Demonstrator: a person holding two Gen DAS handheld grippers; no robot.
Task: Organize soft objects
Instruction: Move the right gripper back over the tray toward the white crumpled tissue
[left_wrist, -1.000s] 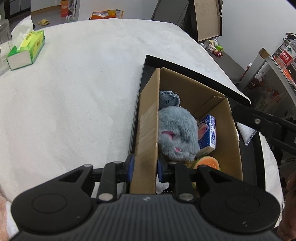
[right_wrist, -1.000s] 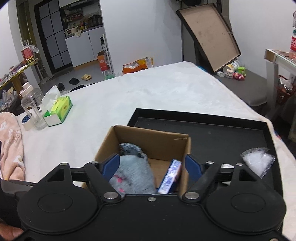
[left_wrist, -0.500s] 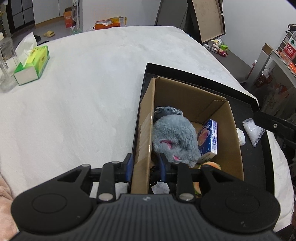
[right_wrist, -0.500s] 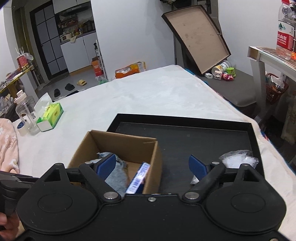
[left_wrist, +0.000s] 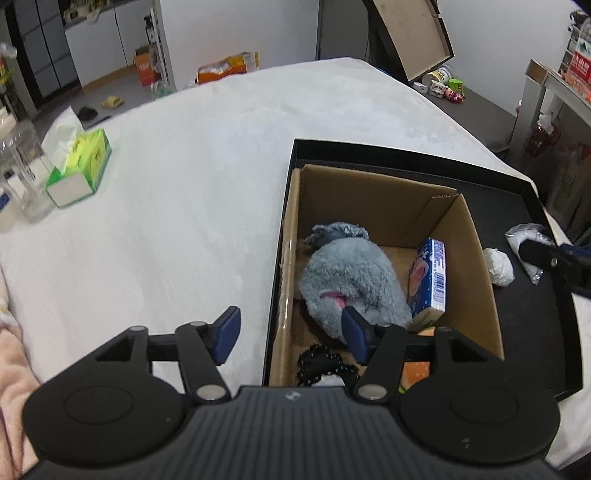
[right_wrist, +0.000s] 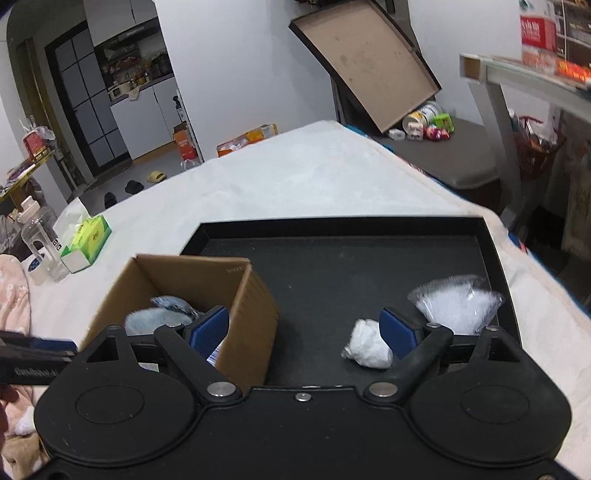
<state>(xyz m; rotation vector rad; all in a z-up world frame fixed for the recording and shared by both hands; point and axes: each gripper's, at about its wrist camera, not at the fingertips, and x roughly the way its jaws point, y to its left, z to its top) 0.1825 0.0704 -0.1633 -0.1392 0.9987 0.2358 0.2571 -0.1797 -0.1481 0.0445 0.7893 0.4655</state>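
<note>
A cardboard box stands at the left end of a black tray. In it lie a grey plush toy, a blue packet and a black beaded item. My left gripper straddles the box's left wall; its jaws are opening and the pads stand clear of the cardboard. My right gripper is open over the tray beside the box. A crumpled white wad lies just inside its right finger, and a clear plastic bag lies behind that finger.
A green tissue box and a clear bottle stand at the far left of the white-covered table. Pink cloth lies at the near left. The tray's rim stands up around the box.
My left gripper was shut on the box's left wall; its jaws have spread and it has drawn back. My right gripper has slid right, from over the box towards the white wad and bag.
</note>
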